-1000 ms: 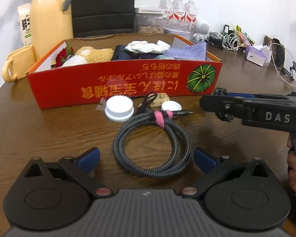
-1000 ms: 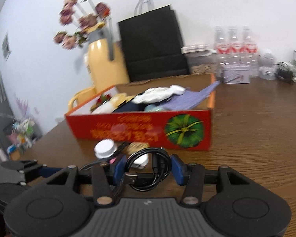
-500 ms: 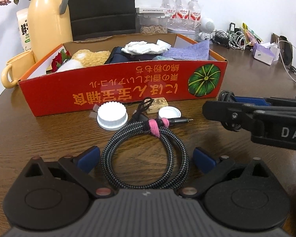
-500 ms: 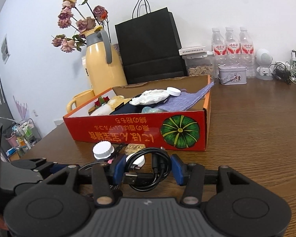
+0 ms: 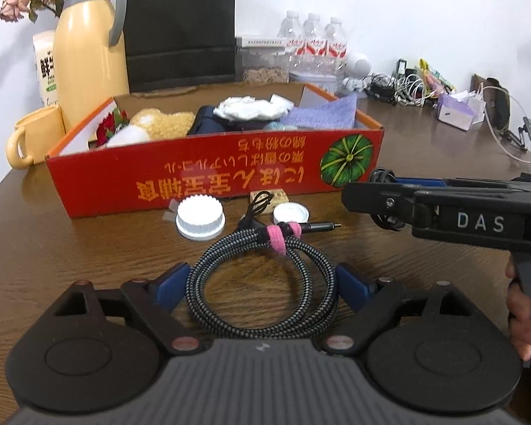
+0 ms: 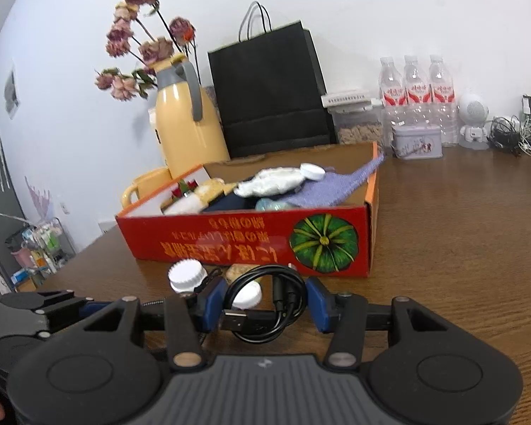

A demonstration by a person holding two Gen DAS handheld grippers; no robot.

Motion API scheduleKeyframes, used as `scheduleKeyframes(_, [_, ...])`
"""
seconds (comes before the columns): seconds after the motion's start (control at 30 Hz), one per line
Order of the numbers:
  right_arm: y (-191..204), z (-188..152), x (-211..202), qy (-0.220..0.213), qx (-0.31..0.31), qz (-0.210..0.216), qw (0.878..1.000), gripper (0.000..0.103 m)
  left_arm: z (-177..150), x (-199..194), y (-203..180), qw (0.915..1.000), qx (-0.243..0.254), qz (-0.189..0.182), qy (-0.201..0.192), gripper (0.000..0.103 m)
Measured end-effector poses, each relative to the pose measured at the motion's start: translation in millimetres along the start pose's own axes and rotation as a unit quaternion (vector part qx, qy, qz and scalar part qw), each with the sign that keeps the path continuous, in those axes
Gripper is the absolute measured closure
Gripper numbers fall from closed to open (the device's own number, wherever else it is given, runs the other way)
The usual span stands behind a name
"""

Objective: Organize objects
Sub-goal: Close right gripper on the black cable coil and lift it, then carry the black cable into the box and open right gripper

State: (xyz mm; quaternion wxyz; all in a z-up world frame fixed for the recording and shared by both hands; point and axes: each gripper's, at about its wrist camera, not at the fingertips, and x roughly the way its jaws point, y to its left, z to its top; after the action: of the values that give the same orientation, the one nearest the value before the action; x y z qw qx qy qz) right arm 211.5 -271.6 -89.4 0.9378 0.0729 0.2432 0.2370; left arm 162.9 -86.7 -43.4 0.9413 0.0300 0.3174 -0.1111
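Fingers of left hand-held gripper [image 5: 262, 285] spread around braided cable [image 5: 262, 283]; right hand-held gripper [image 6: 263, 304] (half-closed) clamps black cable [image 6: 265, 301].

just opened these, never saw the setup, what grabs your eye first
The red box full of soft things, mid-table. In front of it a braided cable lies coiled between the open left gripper fingers. The right gripper holds a black cable off the table.
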Motion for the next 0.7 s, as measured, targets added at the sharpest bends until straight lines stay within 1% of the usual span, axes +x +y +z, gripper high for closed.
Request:
scheduleKeyframes(0.2, [5.1,5.9,-5.9,-0.017,-0.007,0.002,1.0,0.055,7.6,-21.5,5.4,0.9994,0.011,-0.007,-0.031,0.015])
scheduleKeyframes(0.37, [11.7,21.7,-13.5,-0.036,-0.023,0.002,0.999,0.055,23.0,-39.2,13.2,0.9977,0.019,-0.004,-0.066,0.015])
scheduleKeyframes(0.53, [19.8,49.7,-10.1,-0.051,-0.052,-0.004,0.997,0.055,50.5,-45.4,27.5,0.9943,0.018,0.017,-0.103,0.015])
scheduleKeyframes(0.7, [25.5,80.3,12.6,-0.052,-0.076,-0.014,0.996,0.055,80.4,-37.9,45.2,0.9907,0.008,0.039,-0.13,0.015])
